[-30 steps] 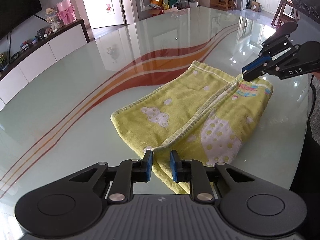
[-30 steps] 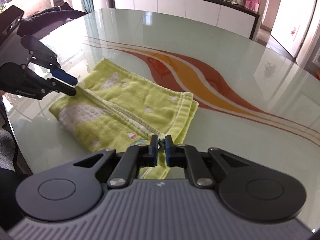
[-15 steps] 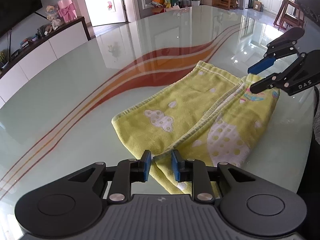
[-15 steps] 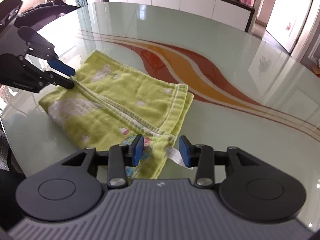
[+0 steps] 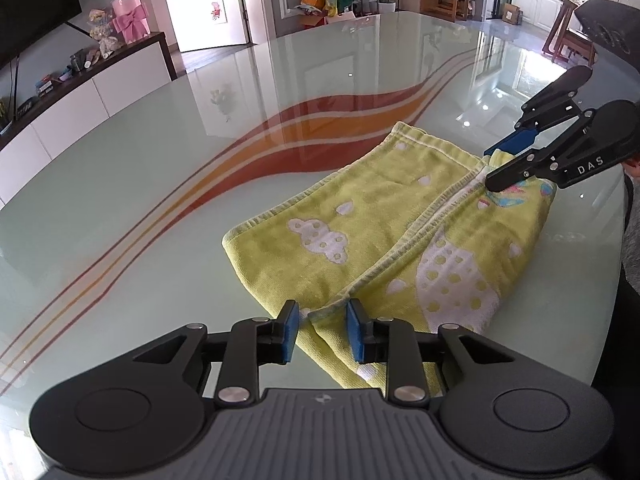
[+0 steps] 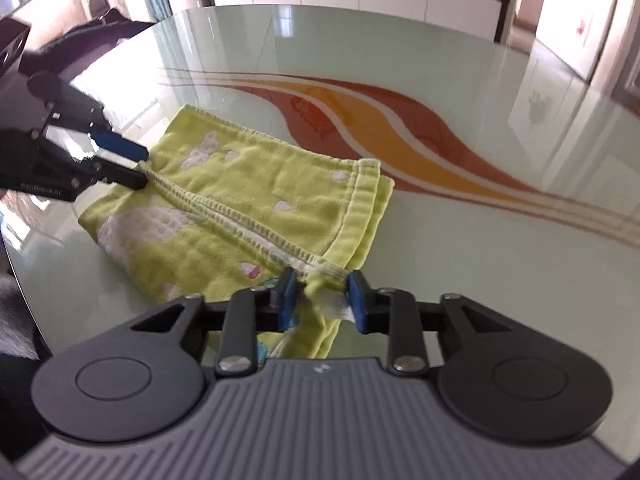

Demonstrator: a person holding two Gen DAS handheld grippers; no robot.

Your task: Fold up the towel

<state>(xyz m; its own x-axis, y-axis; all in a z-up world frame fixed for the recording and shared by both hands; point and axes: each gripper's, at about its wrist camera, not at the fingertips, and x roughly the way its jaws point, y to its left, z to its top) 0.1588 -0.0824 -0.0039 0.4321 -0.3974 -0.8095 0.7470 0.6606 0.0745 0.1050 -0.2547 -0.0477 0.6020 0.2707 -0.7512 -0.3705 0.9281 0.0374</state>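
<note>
- Yellow-green towel with white cloud and spotted patterns, lying folded on the glossy glass table, over the end of its red and orange wavy stripes.
- Two stitched hems meeting in a seam down the middle of the towel, running from one gripper to the other.
- Left gripper low at the near corner of the towel, at one end of that seam; blue pads parted, having just been opening.
- Towel corner between those pads, against the right-hand pad, with a sliver of table showing beside the left-hand one: no grip.
- Right gripper at the opposite end of the seam; jaws just been closing, now pinching a bunched corner of towel together with its white label.
- That corner puckered and raised slightly off the glass between the pads; rest of the towel flat.
- Right wrist view slightly blurred.
- Past the table, a white sideboard with a dark top, carrying a pink gift box with a bow and small clutter.
</note>
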